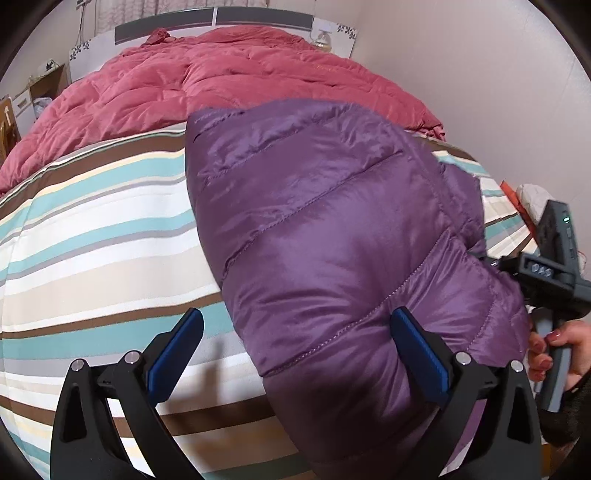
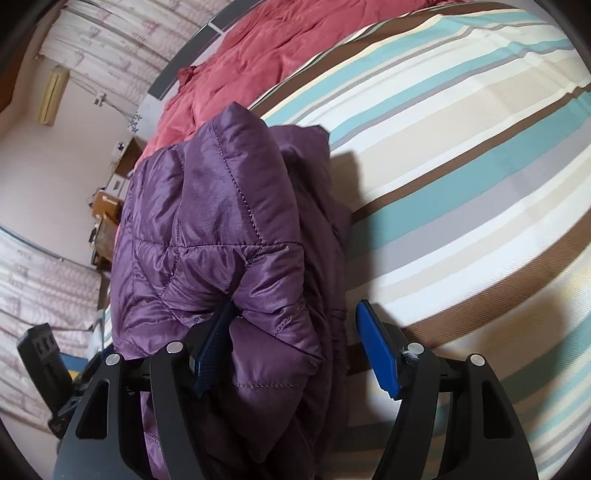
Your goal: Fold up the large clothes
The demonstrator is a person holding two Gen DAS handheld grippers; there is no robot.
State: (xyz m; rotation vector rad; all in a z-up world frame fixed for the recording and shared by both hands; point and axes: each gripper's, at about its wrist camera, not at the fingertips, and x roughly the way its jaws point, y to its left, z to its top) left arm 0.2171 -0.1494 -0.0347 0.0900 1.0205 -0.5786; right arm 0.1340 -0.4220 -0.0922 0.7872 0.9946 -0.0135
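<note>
Piled on the striped bed (image 1: 92, 236), puffy purple down jacket (image 1: 332, 229): light, soft, slippery, best pinched at a quilted seam; left gripper (image 1: 295, 354) fingers wide, empty beside it; right gripper (image 2: 295, 350) fingers straddling a fold, unclamped.

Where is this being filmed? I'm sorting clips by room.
Most likely a bedroom: a bed with a striped cover, a red quilt bunched toward the headboard, and a purple puffer jacket lying on the cover.
</note>
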